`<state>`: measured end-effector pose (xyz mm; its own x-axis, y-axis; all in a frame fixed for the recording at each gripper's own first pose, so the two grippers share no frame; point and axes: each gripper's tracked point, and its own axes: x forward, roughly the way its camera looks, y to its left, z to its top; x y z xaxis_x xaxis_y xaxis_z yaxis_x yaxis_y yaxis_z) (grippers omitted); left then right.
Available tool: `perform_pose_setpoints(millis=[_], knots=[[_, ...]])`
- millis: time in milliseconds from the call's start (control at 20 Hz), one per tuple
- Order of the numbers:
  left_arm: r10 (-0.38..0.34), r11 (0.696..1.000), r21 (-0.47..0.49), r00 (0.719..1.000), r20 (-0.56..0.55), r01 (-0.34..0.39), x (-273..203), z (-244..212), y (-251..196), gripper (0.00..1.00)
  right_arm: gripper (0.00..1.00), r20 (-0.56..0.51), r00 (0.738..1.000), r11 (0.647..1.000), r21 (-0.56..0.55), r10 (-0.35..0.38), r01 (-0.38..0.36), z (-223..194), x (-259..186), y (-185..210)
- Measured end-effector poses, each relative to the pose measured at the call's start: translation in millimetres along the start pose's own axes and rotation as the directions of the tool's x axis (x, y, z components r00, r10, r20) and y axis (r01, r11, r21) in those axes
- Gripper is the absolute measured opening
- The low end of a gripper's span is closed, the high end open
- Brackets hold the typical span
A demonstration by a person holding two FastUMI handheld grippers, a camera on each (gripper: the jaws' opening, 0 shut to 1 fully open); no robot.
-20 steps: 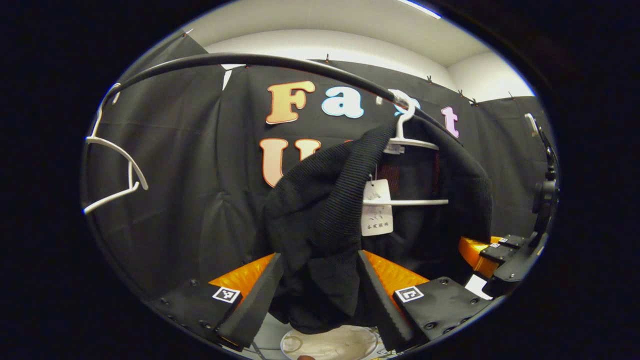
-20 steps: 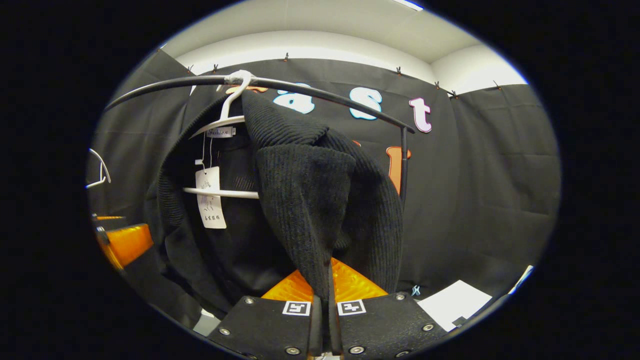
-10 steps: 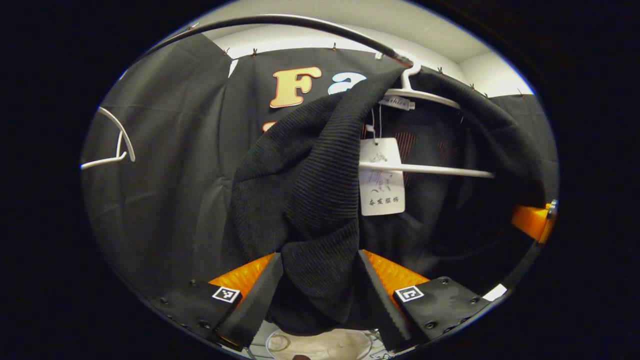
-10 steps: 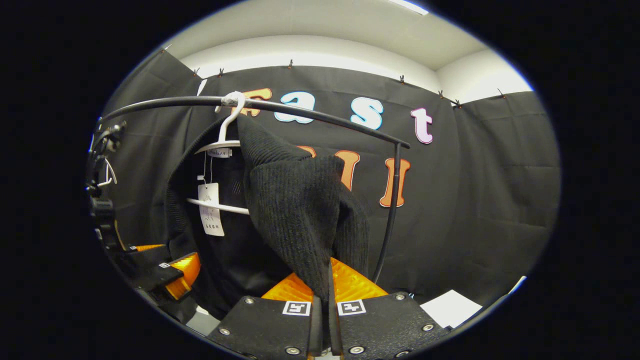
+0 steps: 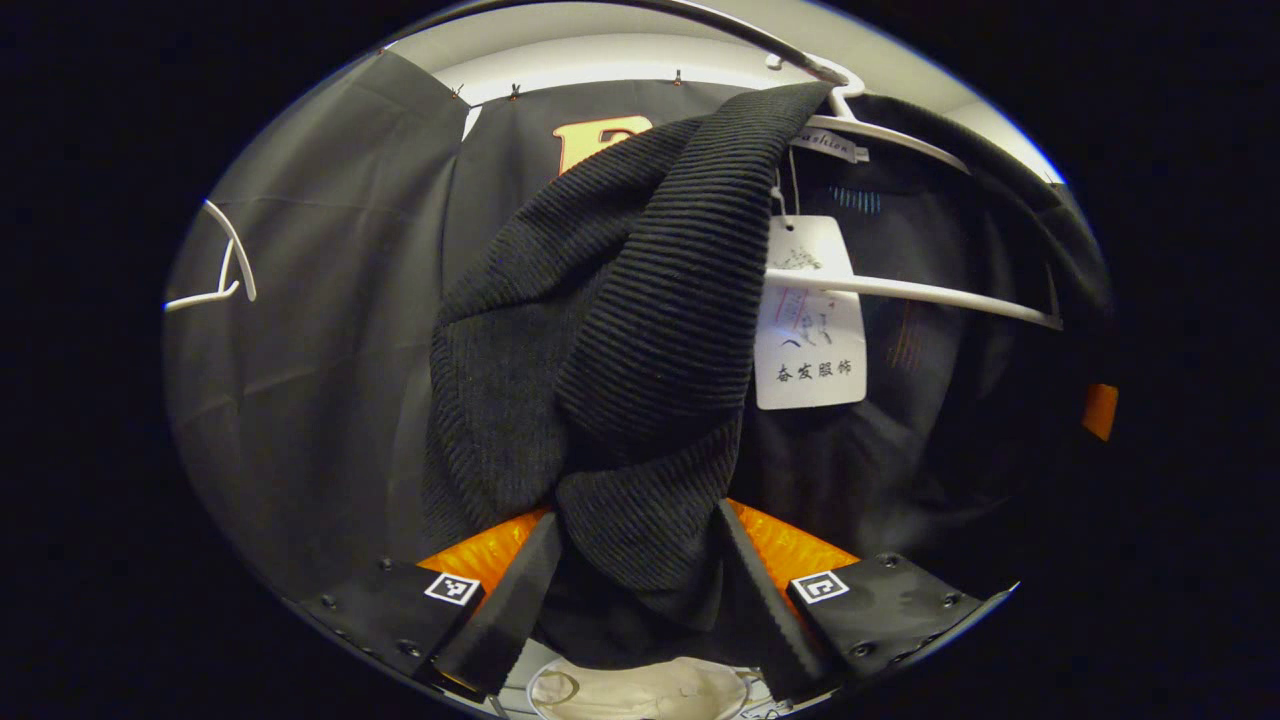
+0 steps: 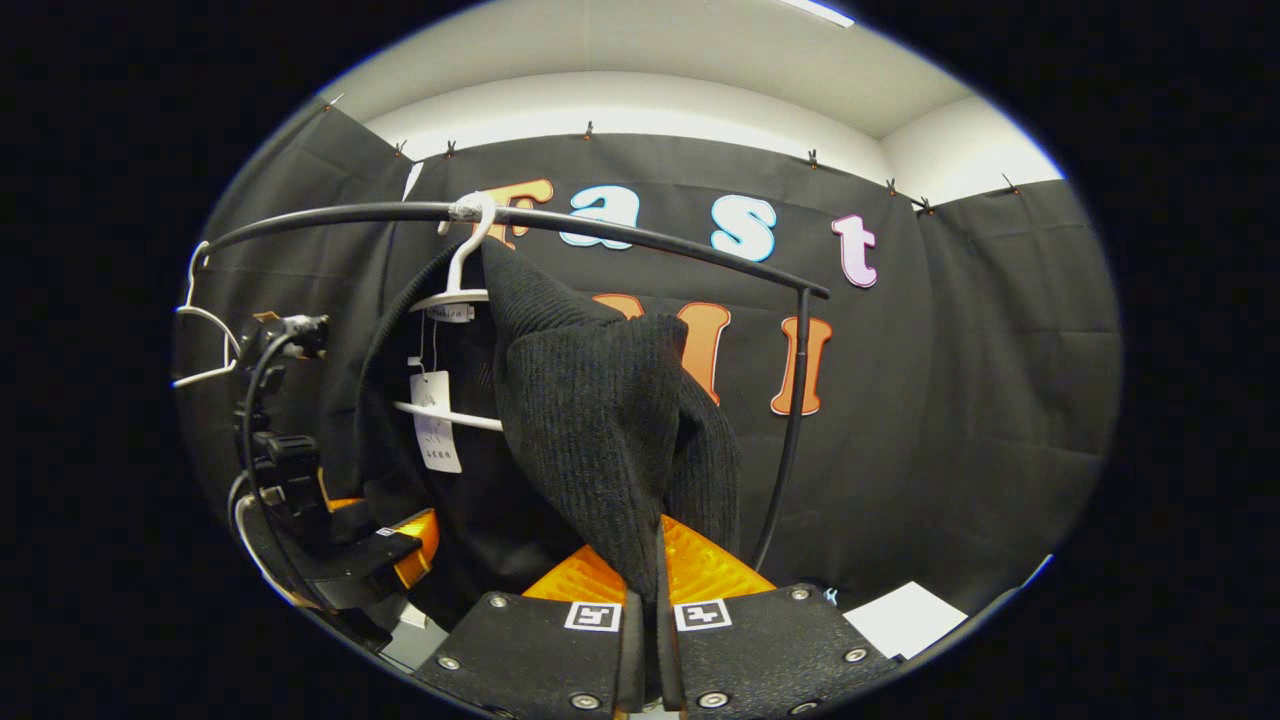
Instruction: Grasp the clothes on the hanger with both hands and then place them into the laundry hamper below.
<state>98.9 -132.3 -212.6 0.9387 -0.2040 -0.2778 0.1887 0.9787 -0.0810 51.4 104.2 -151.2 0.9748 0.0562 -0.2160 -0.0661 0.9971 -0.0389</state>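
Black ribbed sweater (image 5: 620, 330) draped on the white hanger (image 6: 455, 300) above both grippers. My right fingers (image 6: 632, 655) pinched one fold tight; my left fingers (image 5: 505, 610) gaped around a bunched fold, grip uncertain. I judged it must lift up off.

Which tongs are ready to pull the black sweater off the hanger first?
Probably the right tongs: they are pinched shut on the black sweater. The left tongs stand open around a fold.
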Motion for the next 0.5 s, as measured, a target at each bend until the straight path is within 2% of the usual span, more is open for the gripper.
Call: perform_pose_setpoints(millis=[50, 150, 200, 350, 400, 450, 500], knots=[[0.006, 1.000, 0.006, 1.000, 0.000, -0.006, 1, 0, 2, 0.94, 0.05, 0.003, 1.000, 1.000, -0.001, 0.002, -0.002, 1, 0, -1], [0.018, 1.000, 0.022, 1.000, 0.006, -0.019, 2, 1, 10, 0.97, 0.05, 0.008, 1.000, 1.000, -0.006, 0.001, -0.001, 4, -2, -5], [0.026, 0.999, 0.030, 1.000, 0.005, -0.026, 1, 3, 13, 0.93, 0.05, 0.008, 1.000, 1.000, -0.005, 0.001, -0.001, 6, -3, -6], [0.046, 0.997, 0.056, 0.999, 0.020, -0.047, -4, 9, 27, 0.75, 0.05, 0.030, 1.000, 1.000, -0.003, -0.008, 0.008, 18, -6, -16], [0.070, 0.995, 0.071, 0.997, 0.030, -0.072, -6, 14, 35, 0.64, 0.05, 0.039, 0.999, 1.000, -0.005, -0.012, 0.012, 23, -6, -21], [0.065, 0.994, 0.083, 0.997, 0.035, -0.068, -9, 17, 36, 0.52, 0.05, 0.050, 0.999, 1.000, -0.008, -0.017, 0.018, 29, -6, -25], [0.122, 0.988, 0.094, 0.991, 0.045, -0.126, -13, 23, 51, 0.41, 0.05, 0.063, 0.998, 1.000, -0.011, -0.023, 0.024, 35, -7, -31]])
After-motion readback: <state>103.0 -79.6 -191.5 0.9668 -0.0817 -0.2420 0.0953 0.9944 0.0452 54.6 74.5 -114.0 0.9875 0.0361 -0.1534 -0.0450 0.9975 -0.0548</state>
